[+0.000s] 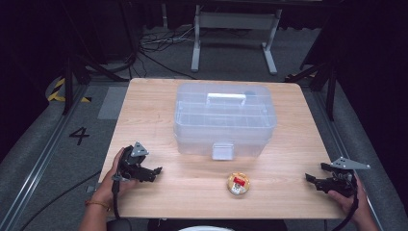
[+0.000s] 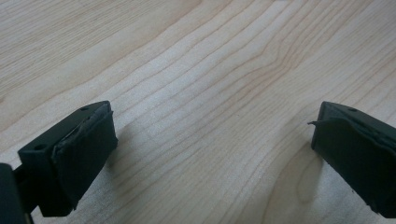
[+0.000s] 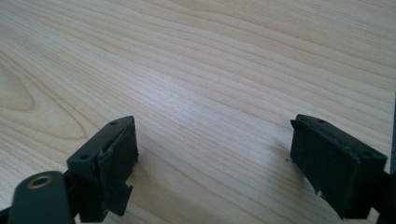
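While the wooden bench (image 1: 144,103) carries a clear plastic lidded box (image 1: 224,119) at its middle, both hand-held grippers, left (image 1: 155,172) and right (image 1: 312,179), rest released at the near corners, flanking a small round tin (image 1: 238,183).

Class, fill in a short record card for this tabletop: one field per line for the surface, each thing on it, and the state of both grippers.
Surface: wooden table
Large item: clear plastic box, lid shut, white handle on top, latch facing the person
Small item: round yellowish object with a red label, in front of the box, apart from it
Left gripper: open, holding nothing, over bare wood
Right gripper: open, holding nothing, near the table's right edge
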The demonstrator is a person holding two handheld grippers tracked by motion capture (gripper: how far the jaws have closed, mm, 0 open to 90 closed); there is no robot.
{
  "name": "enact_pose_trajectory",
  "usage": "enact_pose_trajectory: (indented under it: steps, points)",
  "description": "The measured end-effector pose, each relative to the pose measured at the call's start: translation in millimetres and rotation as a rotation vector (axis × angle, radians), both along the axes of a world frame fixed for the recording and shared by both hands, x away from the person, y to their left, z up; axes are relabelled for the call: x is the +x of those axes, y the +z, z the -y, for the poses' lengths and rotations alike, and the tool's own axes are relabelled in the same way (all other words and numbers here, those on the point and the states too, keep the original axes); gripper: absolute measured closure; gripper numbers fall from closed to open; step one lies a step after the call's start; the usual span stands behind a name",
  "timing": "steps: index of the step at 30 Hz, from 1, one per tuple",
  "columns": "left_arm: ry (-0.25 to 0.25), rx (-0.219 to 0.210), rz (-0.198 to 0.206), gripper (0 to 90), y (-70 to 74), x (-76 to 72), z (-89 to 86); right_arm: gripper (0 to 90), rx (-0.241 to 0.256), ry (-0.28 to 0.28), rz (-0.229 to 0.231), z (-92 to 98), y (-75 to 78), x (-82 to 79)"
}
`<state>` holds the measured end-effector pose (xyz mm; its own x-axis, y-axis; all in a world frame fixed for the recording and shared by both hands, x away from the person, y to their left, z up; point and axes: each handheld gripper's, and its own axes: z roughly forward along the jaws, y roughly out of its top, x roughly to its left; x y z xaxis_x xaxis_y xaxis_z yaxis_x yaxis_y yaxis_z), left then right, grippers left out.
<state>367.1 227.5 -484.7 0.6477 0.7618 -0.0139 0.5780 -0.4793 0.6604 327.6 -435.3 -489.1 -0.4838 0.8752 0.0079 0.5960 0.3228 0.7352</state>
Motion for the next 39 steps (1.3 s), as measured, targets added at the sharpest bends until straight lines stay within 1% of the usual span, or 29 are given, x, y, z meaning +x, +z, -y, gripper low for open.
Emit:
enact_pose_trajectory:
  steps: [13,17,19,20,21,22,23,25,26,27,30,32,35,36,37,39]
  points:
    - [-0.004,0.003,0.005,0.5,0.0,-0.3,-1.1,14.9,-0.001,0.001,-0.002,-0.5,0.2,0.8]
    - [-0.005,0.003,0.005,0.5,0.0,-0.2,-1.2,15.0,-0.002,-0.015,-0.002,-2.3,0.3,1.0]
    - [-0.005,0.003,0.005,0.6,0.0,-0.2,-1.2,15.0,-0.014,-0.005,-0.023,-2.5,2.3,2.7]
    - [-0.005,0.003,0.005,0.6,0.0,-0.2,-1.2,15.0,-0.014,-0.005,-0.023,-2.5,2.3,2.7]
    - [-0.005,0.004,0.005,0.6,0.1,-0.2,-1.2,14.1,-0.023,0.002,-0.041,-1.4,3.9,5.0]
    - [-0.005,0.004,0.005,0.5,0.1,-0.2,-1.2,13.8,-0.024,0.004,-0.04,-0.9,3.7,5.7]
    - [-0.005,0.003,0.005,0.5,0.0,-0.2,-1.2,13.5,-0.019,0.017,-0.031,0.1,2.8,6.0]
    - [-0.005,0.003,0.005,0.5,0.0,-0.2,-1.2,13.3,-0.012,0.023,-0.027,0.7,2.1,6.2]
    - [-0.005,0.003,0.005,0.5,0.0,-0.2,-1.2,14.2,-0.009,0.025,-0.026,0.9,2.1,6.9]
    - [-0.004,0.003,0.005,0.5,0.0,-0.2,-1.2,17.0,-0.01,0.031,-0.022,1.0,2.4,7.4]
    - [-0.004,0.004,0.005,0.5,0.1,-0.3,-1.2,17.8,-0.04,0.046,0.0,-1.9,5.5,8.8]
    - [-0.003,0.003,0.002,0.5,0.1,-0.5,-1.1,18.6,-0.024,0.062,0.011,-3.5,10.1,10.2]
    - [-0.002,0.003,0.002,0.5,0.1,-0.6,-1.0,19.6,-0.035,0.078,0.046,-7.2,21.1,12.5]
    - [-0.002,0.003,0.002,0.6,0.1,-0.6,-1.0,20.2,-0.027,0.084,0.054,-7.7,23.7,13.0]
    - [-0.003,0.002,0.003,0.6,0.0,-0.6,-1.1,21.1,-0.007,0.097,0.065,-8.4,28.3,13.8]
    - [-0.002,0.002,0.003,0.5,0.0,-0.6,-1.0,21.3,0.009,0.109,0.078,-10.3,36.0,15.5]
